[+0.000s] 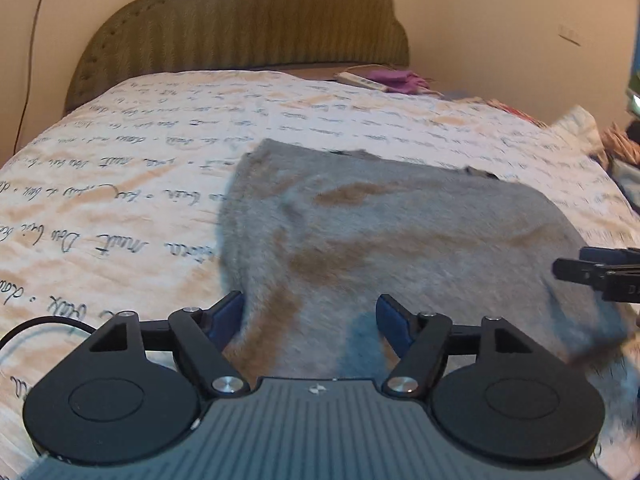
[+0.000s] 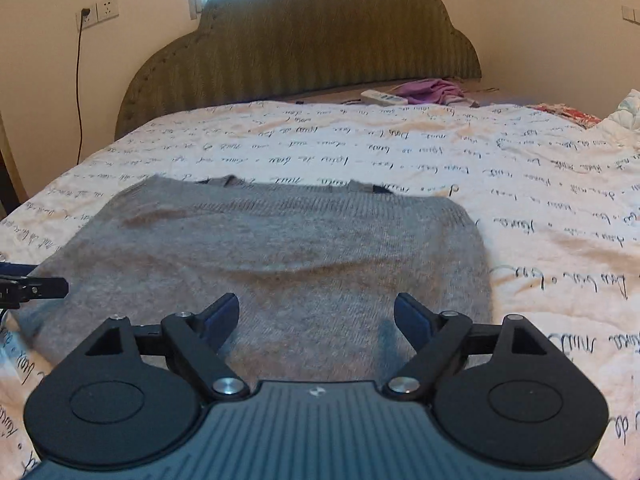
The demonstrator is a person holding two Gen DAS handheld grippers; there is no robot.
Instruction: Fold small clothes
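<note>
A grey knitted sweater (image 1: 400, 236) lies flat on the bed, folded into a rough rectangle, neckline toward the headboard. It also shows in the right wrist view (image 2: 280, 256). My left gripper (image 1: 310, 312) is open and empty over the sweater's near left edge. My right gripper (image 2: 316, 312) is open and empty over the sweater's near right part. The right gripper's tip also shows at the right edge of the left wrist view (image 1: 596, 272). The left gripper's tip also shows at the left edge of the right wrist view (image 2: 32, 286).
The bed has a white cover (image 2: 520, 184) printed with handwriting. An olive padded headboard (image 2: 304, 48) stands at the back. A purple garment (image 2: 432, 90) and a white power strip (image 2: 384, 98) lie near it. More cloth (image 2: 624, 114) is piled at the right edge.
</note>
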